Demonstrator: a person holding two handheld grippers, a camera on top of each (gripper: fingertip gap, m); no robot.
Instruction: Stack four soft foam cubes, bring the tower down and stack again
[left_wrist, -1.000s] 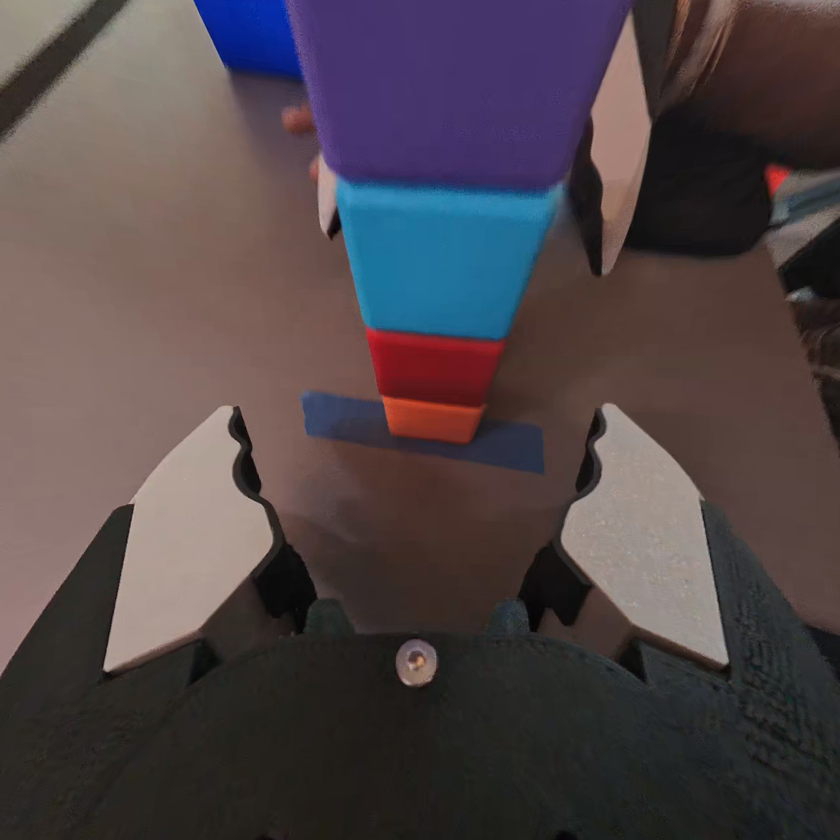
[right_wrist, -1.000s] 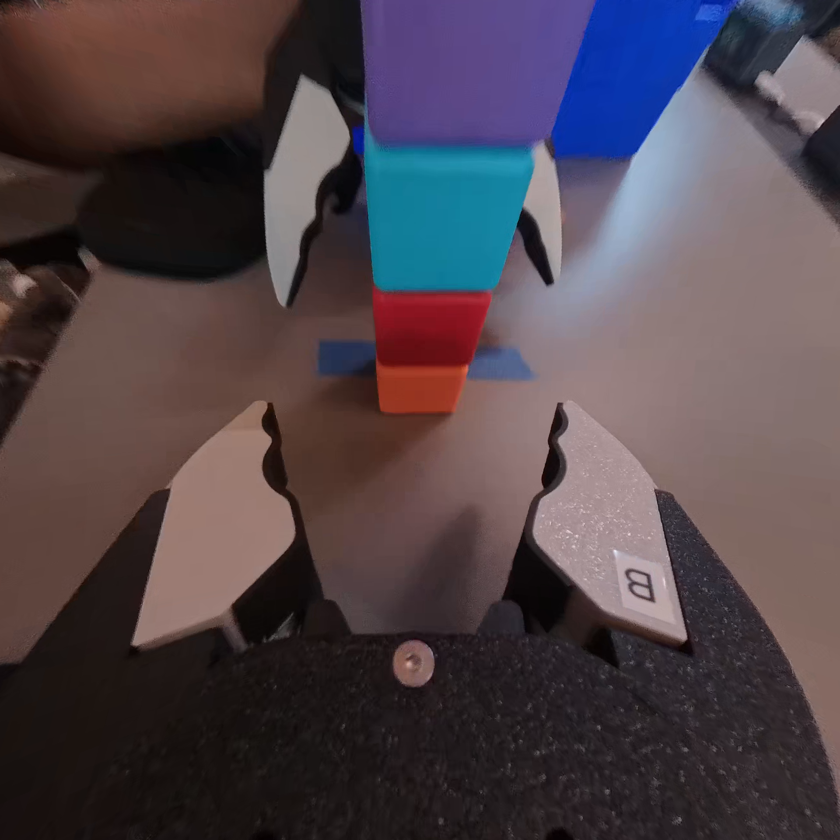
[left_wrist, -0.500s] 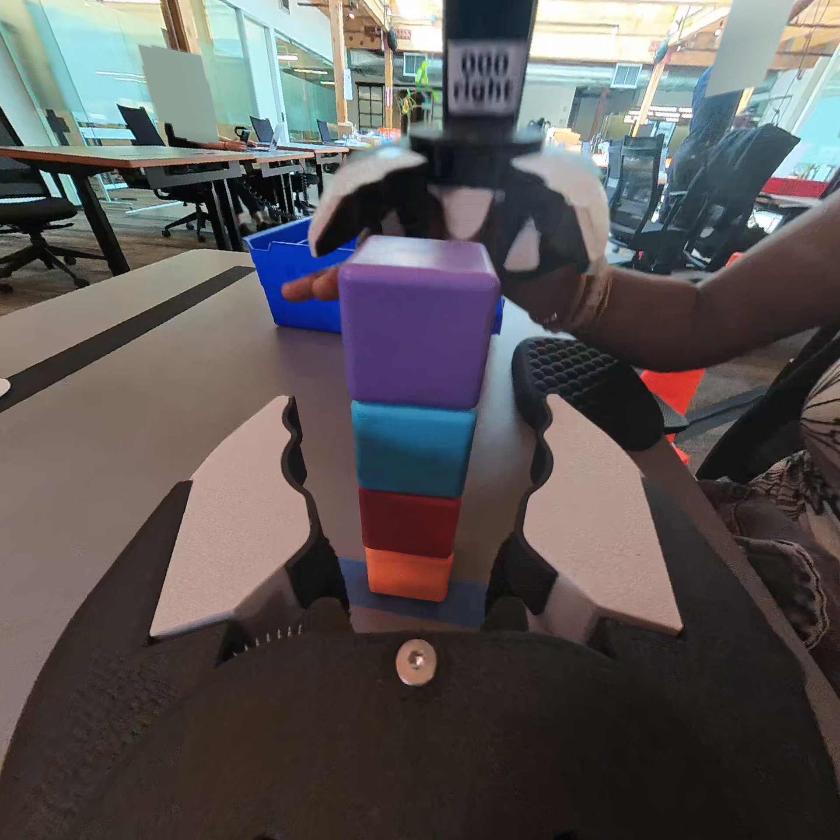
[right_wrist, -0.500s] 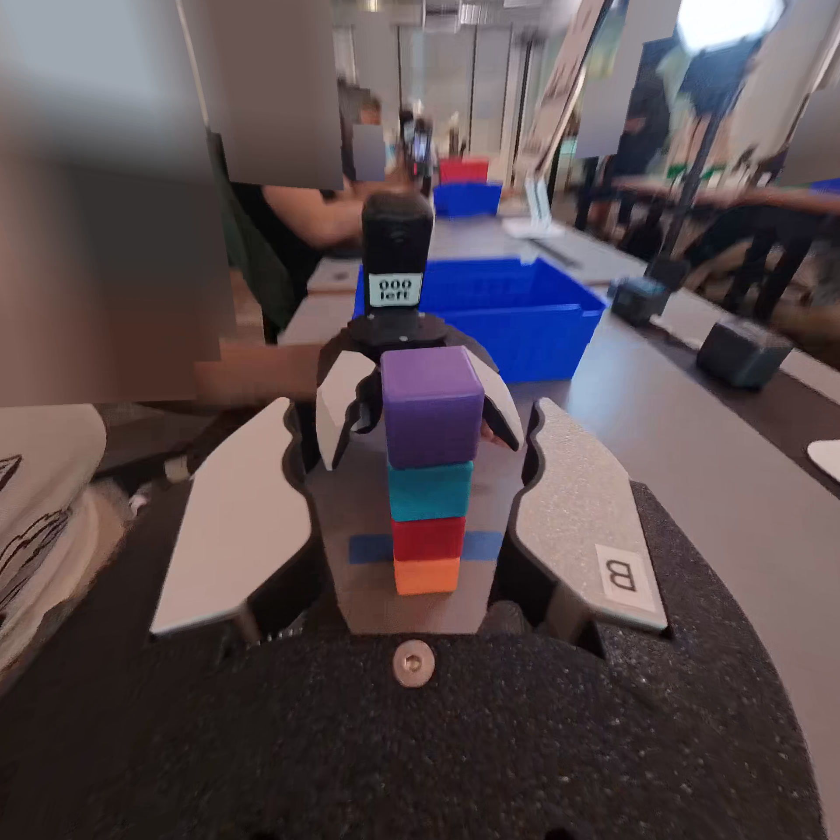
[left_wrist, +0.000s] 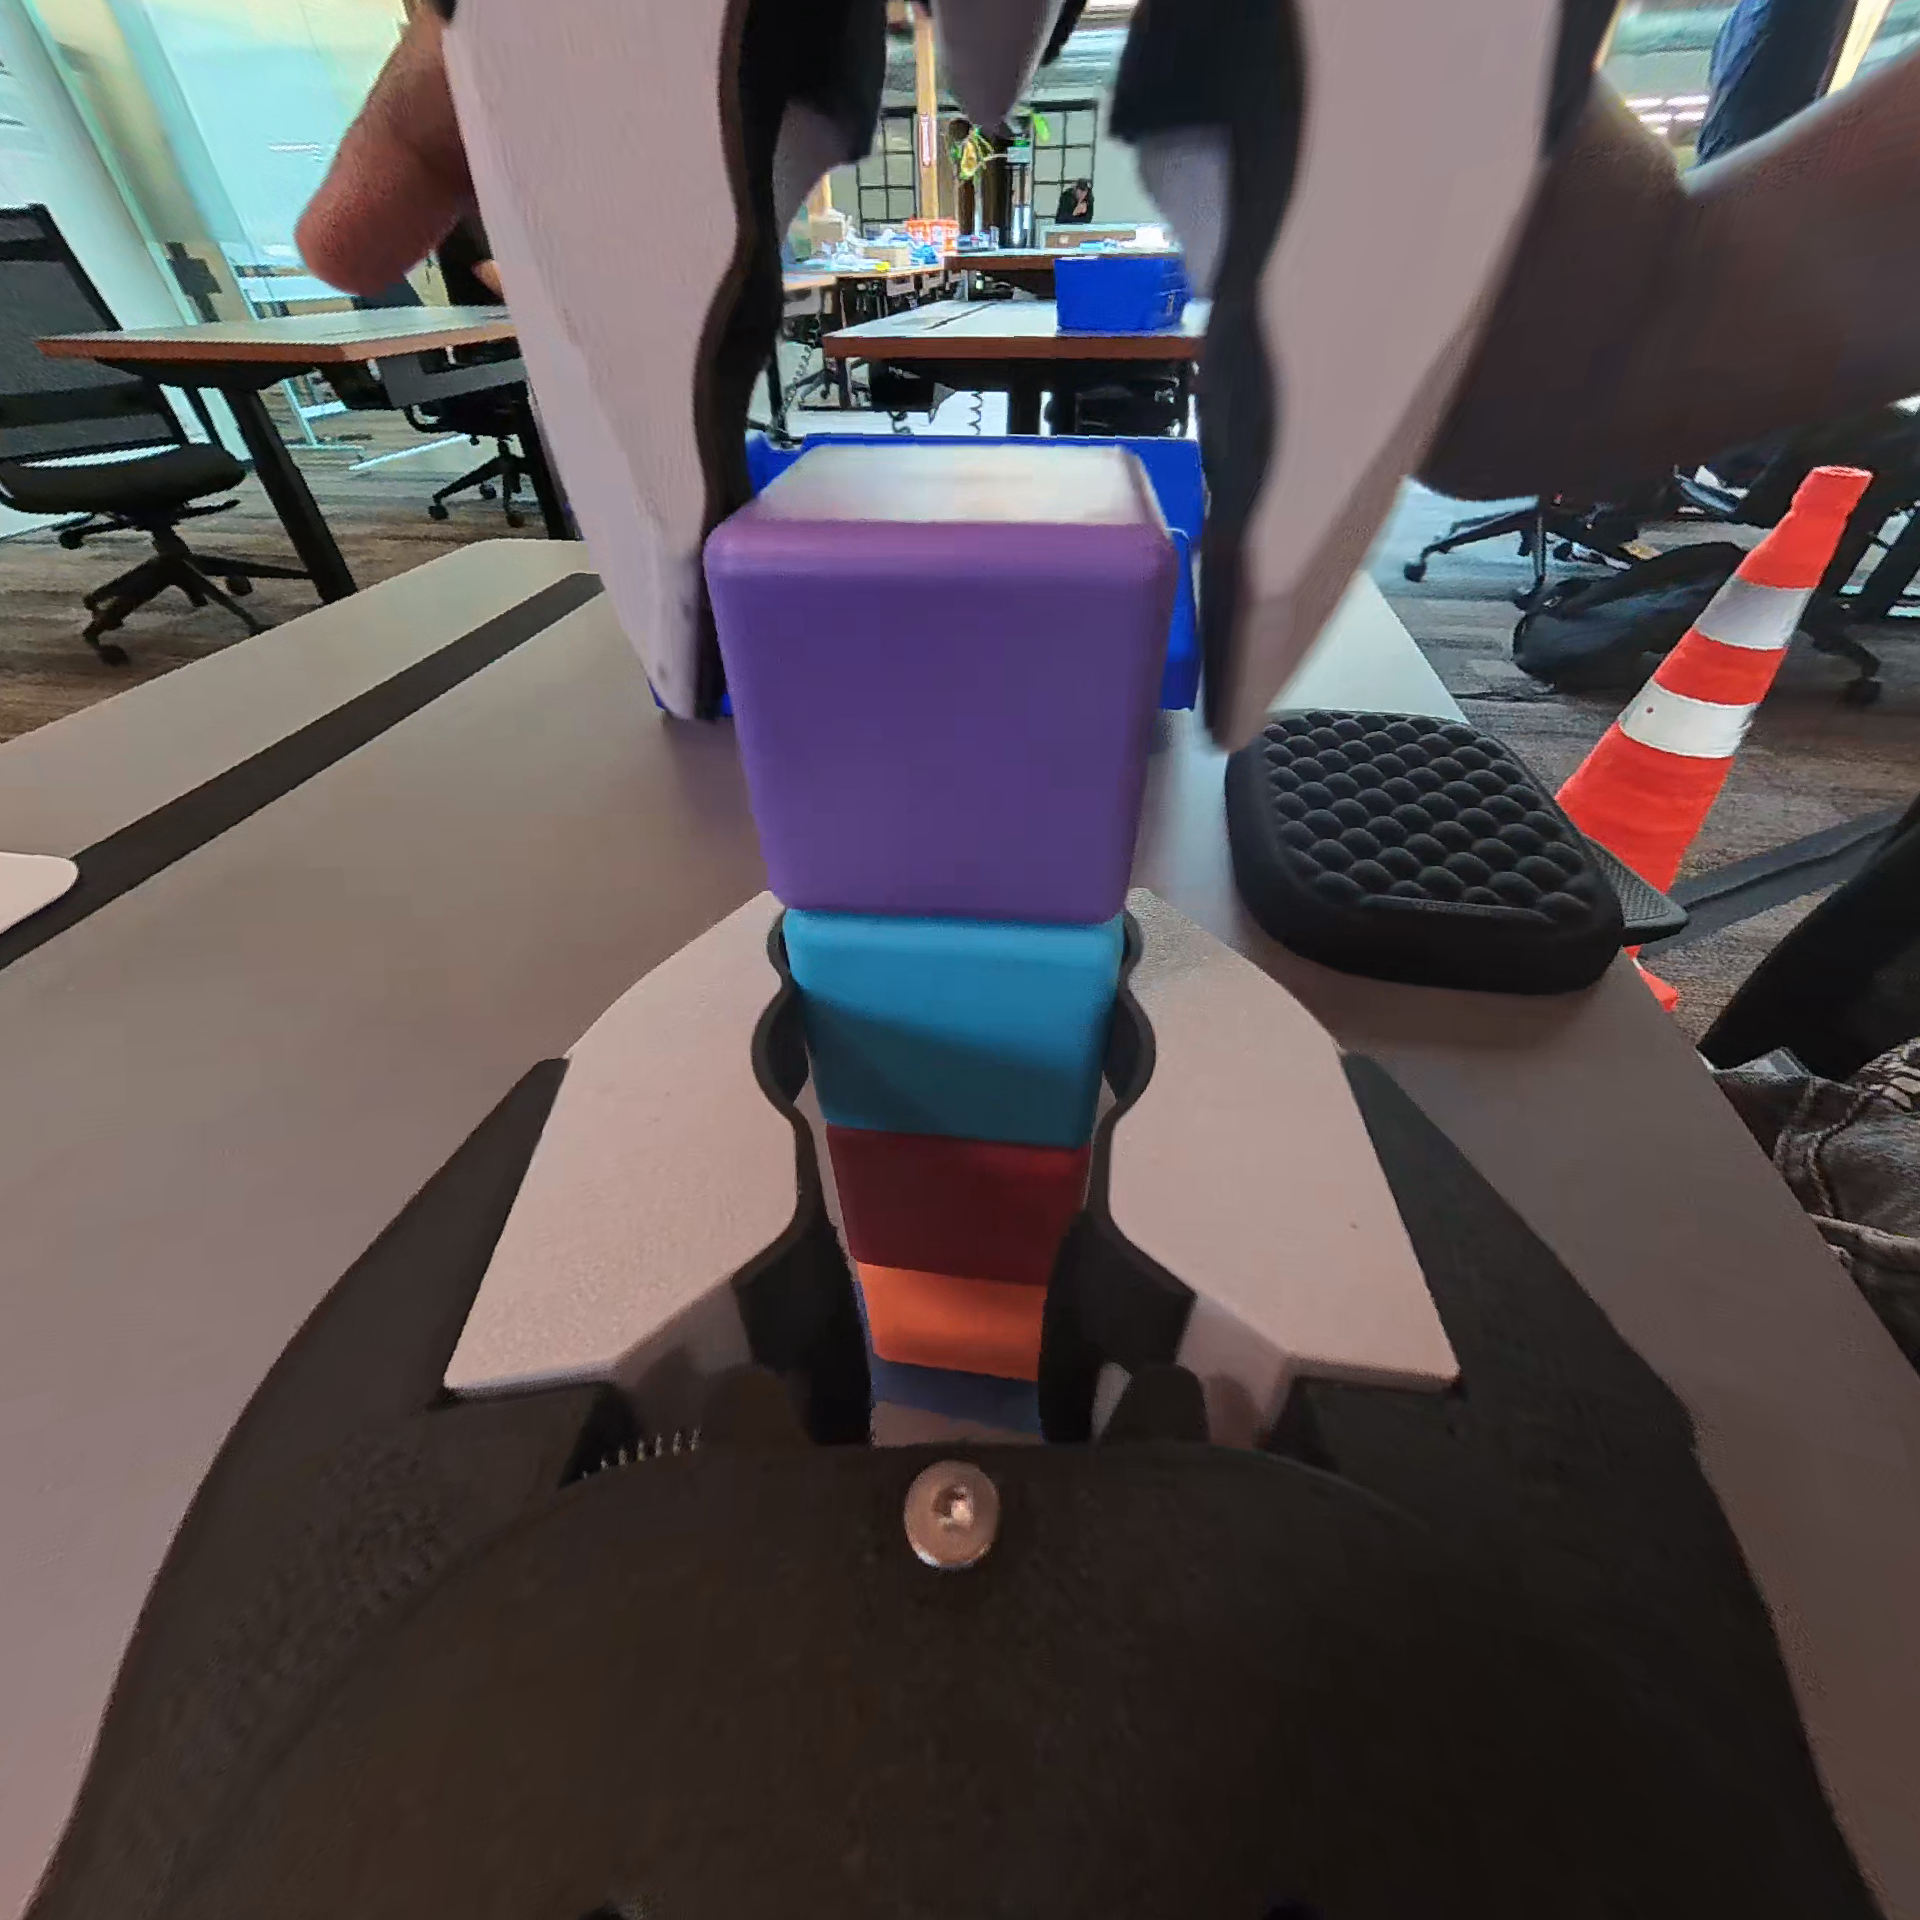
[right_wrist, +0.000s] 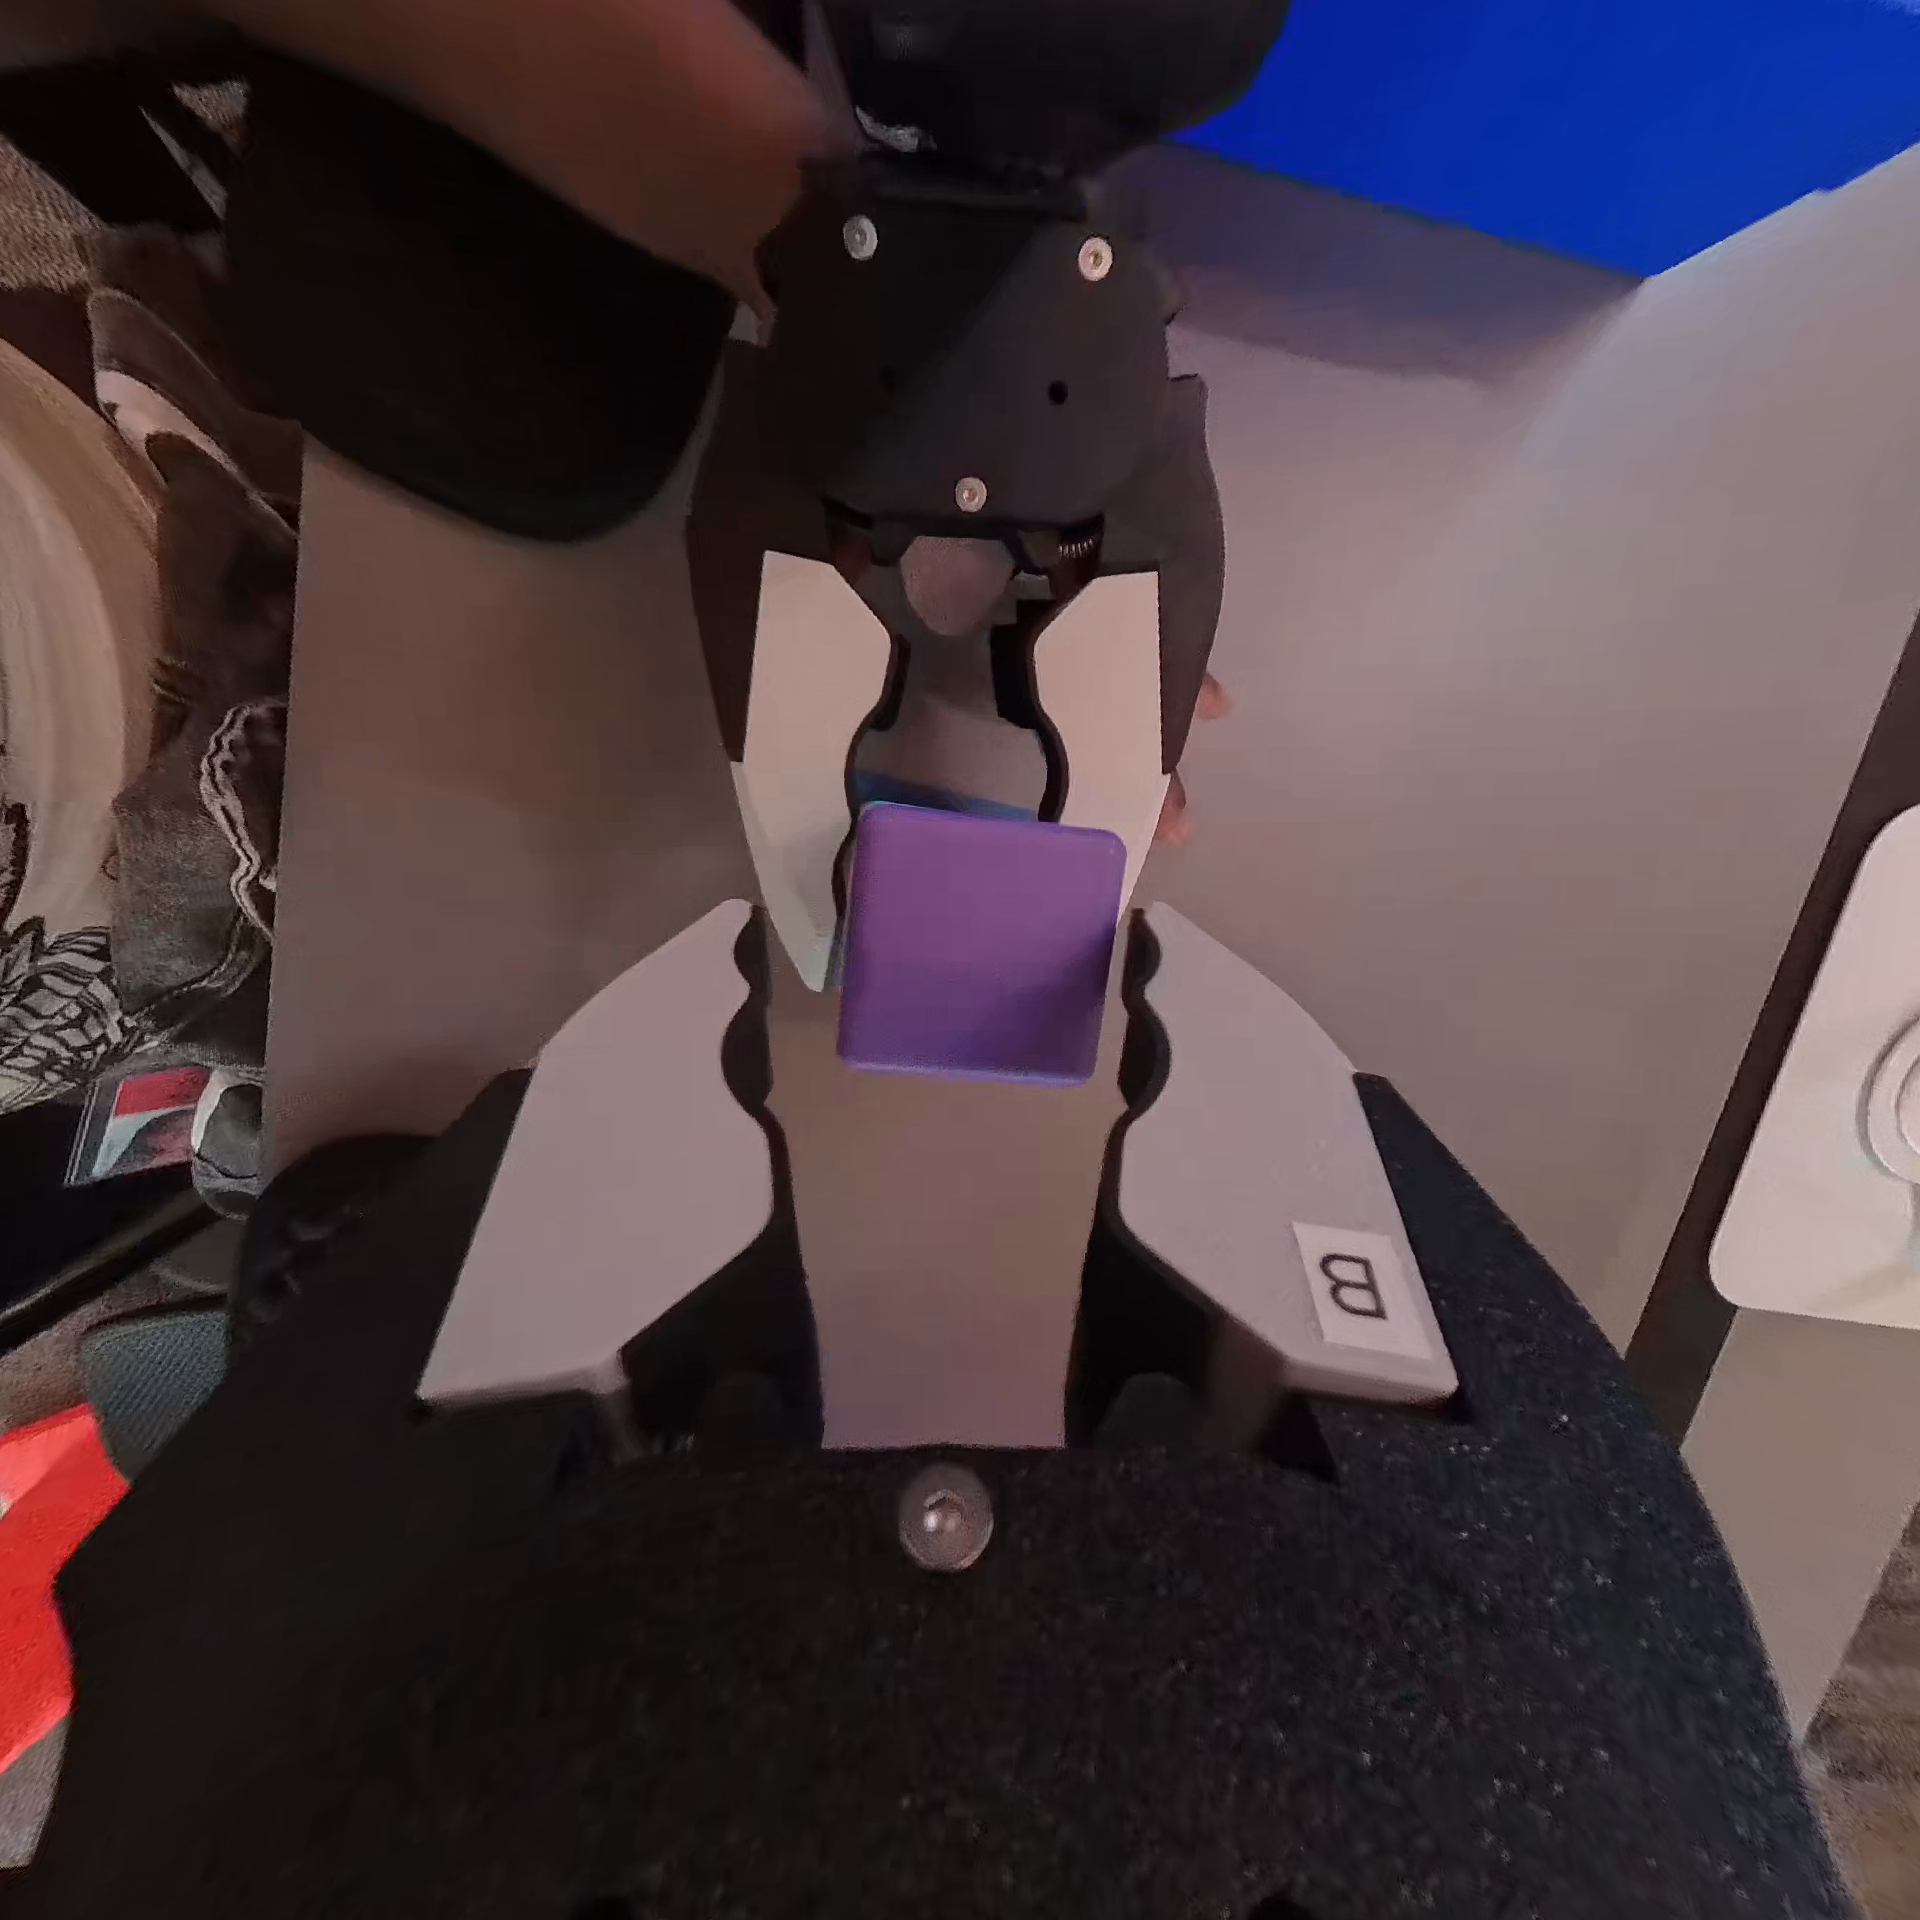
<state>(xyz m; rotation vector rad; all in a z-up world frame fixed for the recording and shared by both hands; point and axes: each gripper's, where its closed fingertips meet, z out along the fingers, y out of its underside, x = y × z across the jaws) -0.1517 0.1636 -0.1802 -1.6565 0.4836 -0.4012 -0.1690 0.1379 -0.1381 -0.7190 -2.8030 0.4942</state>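
The left gripper (left_wrist: 951, 997) is closed around the teal cube (left_wrist: 951, 1023), its fingers touching both sides. Under it sit the red cube (left_wrist: 956, 1200) and orange cube (left_wrist: 956, 1330) on the grey table (left_wrist: 312, 935). The large, round-edged purple cube (left_wrist: 940, 727) is on top, and the right gripper (left_wrist: 951, 717) comes from above, jaws apart on both sides of it.

L cam level, close on tower (left_wrist: 951, 935), R cam overhead, both share it
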